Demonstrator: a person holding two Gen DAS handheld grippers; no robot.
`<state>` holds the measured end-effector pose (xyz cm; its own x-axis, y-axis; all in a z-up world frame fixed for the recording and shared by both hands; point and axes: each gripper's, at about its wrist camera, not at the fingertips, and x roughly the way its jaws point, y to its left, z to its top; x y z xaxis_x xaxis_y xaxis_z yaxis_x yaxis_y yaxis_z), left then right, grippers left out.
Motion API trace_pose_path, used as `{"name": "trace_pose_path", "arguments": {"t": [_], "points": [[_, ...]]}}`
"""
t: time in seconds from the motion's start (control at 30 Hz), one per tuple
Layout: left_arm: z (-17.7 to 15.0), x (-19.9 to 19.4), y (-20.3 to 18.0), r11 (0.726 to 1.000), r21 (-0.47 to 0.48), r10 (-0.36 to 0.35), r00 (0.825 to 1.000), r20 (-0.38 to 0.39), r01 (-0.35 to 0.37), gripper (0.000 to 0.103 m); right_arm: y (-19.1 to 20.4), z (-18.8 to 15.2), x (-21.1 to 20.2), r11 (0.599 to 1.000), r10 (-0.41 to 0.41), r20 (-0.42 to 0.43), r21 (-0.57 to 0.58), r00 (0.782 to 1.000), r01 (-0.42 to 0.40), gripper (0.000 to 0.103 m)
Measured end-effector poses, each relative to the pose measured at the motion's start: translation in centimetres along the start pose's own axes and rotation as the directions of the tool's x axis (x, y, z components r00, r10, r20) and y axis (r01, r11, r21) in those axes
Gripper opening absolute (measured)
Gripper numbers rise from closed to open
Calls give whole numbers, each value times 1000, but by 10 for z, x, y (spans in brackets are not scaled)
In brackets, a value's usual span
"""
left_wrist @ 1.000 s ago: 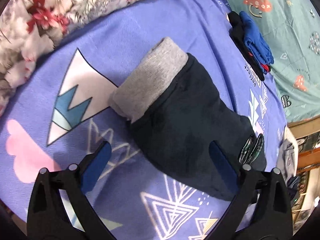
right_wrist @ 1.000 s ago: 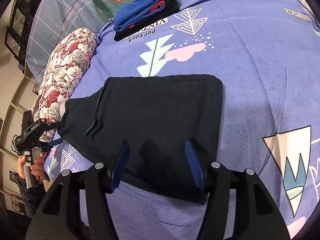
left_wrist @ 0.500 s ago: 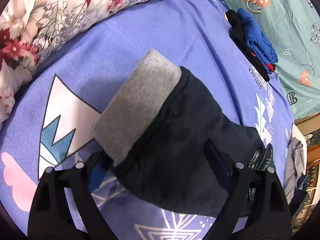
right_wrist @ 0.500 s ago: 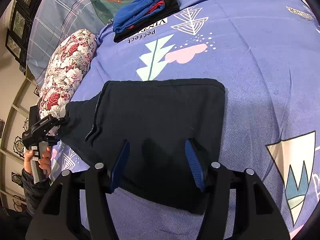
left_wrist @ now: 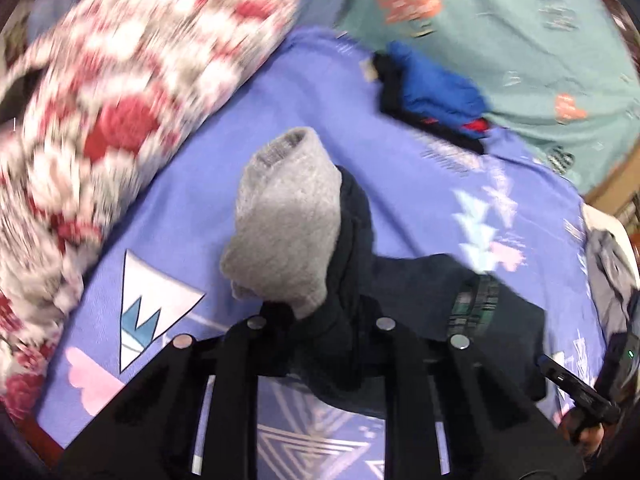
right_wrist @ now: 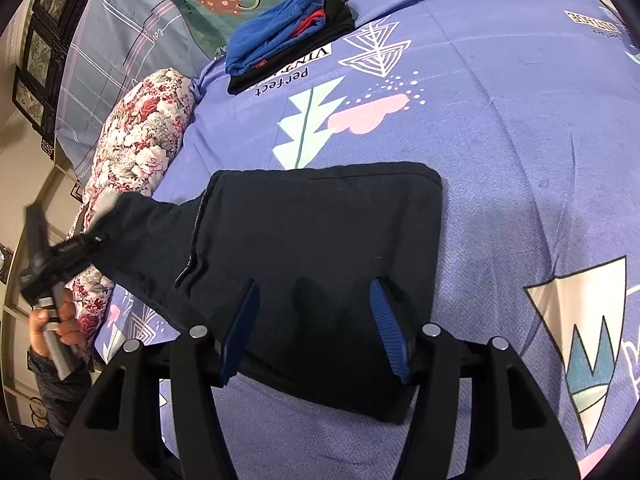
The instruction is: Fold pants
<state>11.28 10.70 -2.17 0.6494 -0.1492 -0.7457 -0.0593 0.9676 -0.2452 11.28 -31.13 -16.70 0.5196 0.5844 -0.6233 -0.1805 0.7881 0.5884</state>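
Left claw (left_wrist: 316, 320): its jaws had just been closing and were clamped on the gray-cuffed end of the pants, with dark cloth bunched between the fingers and lifted clear of the bed.
Right claw (right_wrist: 316, 328): jaws stood apart, one blue pad on each side, over the near edge of the folded pants; whether the pads touched the cloth could not be told.
Pants (right_wrist: 320, 264): dark, folded into a broad rectangle in the middle of the bed, the leg end trailing toward the left edge, where the left claw held it up.
Gray cuff (left_wrist: 288, 224): stood up above the left claw's fingers, pointing toward the far edge of the bed.
Bed (right_wrist: 500, 128): covered in a purple sheet with printed trees, clouds and triangles.
Floral bolster (right_wrist: 144, 136): lay along the left edge of the bed, just beside the raised leg end.
Stack of clothes (right_wrist: 288, 32): blue, red and black, folded, near the far edge, well apart from the pants.
Person's hand (right_wrist: 52, 320): gripped the left claw's handle at the left edge of the bed.
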Motion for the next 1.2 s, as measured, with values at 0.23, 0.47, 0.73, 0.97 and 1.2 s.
{"name": "trace_pose_path", "arguments": {"t": [0.23, 0.47, 0.73, 0.97, 1.2], "points": [[-1, -26, -74, 987, 148, -78, 995, 59, 68, 18, -5, -5, -13, 1000, 3, 39, 10, 999, -3, 58], [-32, -9, -157, 933, 306, -187, 982, -33, 188, 19, -17, -7, -27, 999, 4, 65, 36, 998, -7, 58], [-82, 55, -216, 871, 413, -183, 956, -230, 266, 64, -31, -9, -40, 997, -16, 77, 81, 997, 9, 58], [-83, 48, -213, 833, 367, -303, 896, -324, 414, 93, -39, -4, -46, 994, -22, 95, 113, 995, 12, 61], [-48, 6, -157, 888, 310, -305, 939, -156, 340, 101, -17, 10, -31, 986, 110, 72, 120, 991, -119, 68]]}}
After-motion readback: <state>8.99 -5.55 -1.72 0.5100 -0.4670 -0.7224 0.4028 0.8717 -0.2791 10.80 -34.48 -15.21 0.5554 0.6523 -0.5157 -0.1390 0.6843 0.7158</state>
